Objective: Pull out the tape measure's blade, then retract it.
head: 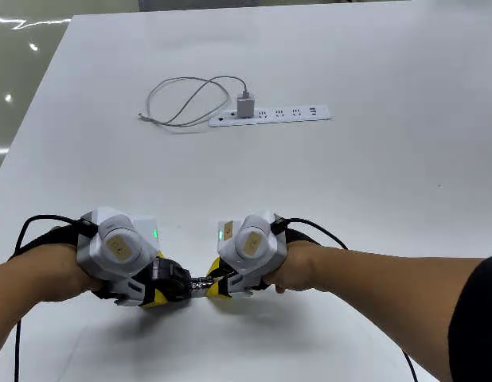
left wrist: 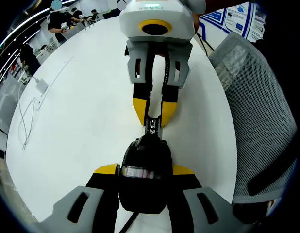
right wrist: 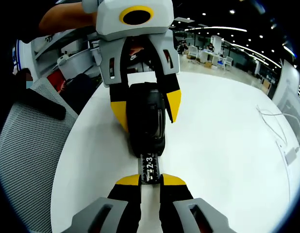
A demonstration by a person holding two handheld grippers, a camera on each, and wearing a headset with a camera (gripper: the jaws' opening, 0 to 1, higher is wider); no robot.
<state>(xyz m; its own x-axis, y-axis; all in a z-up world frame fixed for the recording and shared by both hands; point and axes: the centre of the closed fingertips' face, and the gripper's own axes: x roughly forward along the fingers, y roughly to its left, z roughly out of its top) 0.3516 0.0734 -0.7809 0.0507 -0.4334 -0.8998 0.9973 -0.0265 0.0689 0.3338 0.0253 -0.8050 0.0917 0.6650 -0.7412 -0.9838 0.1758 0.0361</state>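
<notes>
Left gripper [left wrist: 145, 171] clamps tape measure [left wrist: 146, 158]; right gripper [right wrist: 151, 182] pinches barely drawn blade [right wrist: 150, 167]; slack pinch could let it snap back.

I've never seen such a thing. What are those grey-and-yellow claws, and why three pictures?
No robot here: a person is holding two hand-held, two-jaw grippers. One picture comes from a headset camera looking down; the two round ones come from cameras riding on the grippers. The left gripper clamps the black tape measure, and the right gripper pinches its blade, drawn out a short way. Farther back on the white table lie a power strip with a charger plugged in and a coiled cable.
</notes>
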